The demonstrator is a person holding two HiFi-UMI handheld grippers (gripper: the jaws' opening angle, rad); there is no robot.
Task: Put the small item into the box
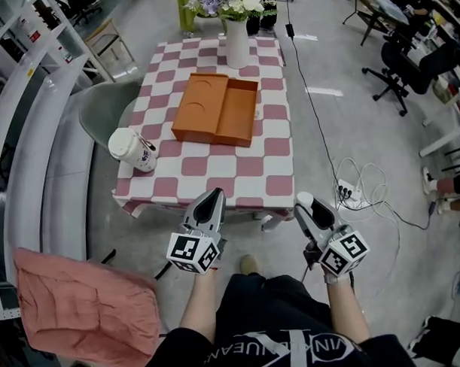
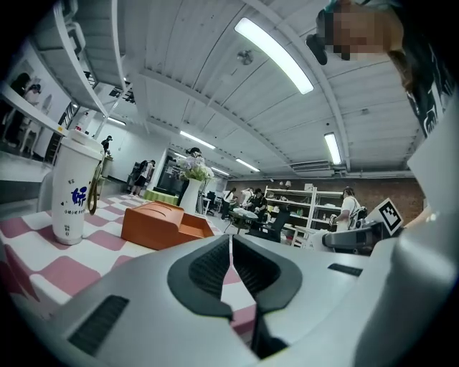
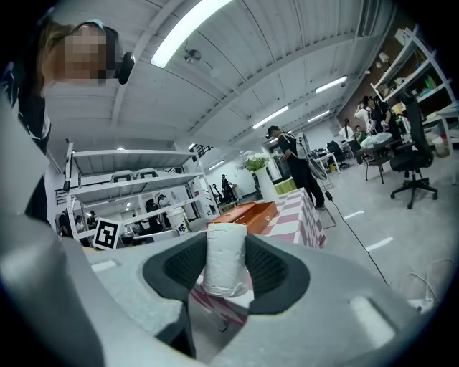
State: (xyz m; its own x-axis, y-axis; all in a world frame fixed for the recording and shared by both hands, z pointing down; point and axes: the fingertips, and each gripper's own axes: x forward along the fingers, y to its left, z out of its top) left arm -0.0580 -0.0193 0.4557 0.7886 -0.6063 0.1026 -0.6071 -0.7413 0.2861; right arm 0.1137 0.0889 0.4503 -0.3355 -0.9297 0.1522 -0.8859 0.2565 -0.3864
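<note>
An open orange box (image 1: 216,109) lies on the pink-and-white checkered table (image 1: 271,172), its lid folded out to the left; it shows also as the orange box (image 2: 161,223) and, far off, the orange box (image 3: 247,213). My right gripper (image 1: 305,201) hangs off the table's front right corner, shut on a small white paper roll (image 3: 225,261) whose top (image 1: 304,199) shows between the jaws. My left gripper (image 1: 212,198) is shut and holds nothing, at the table's front edge; its dark pads (image 2: 212,269) meet.
A white lidded cup (image 1: 132,149) with blue print stands at the table's left edge, and the same cup (image 2: 74,188) shows close by. A white vase (image 1: 237,39) of flowers stands at the far end. A grey chair (image 1: 107,109), a power strip with cables (image 1: 347,188) and a pink cloth (image 1: 76,305) lie around.
</note>
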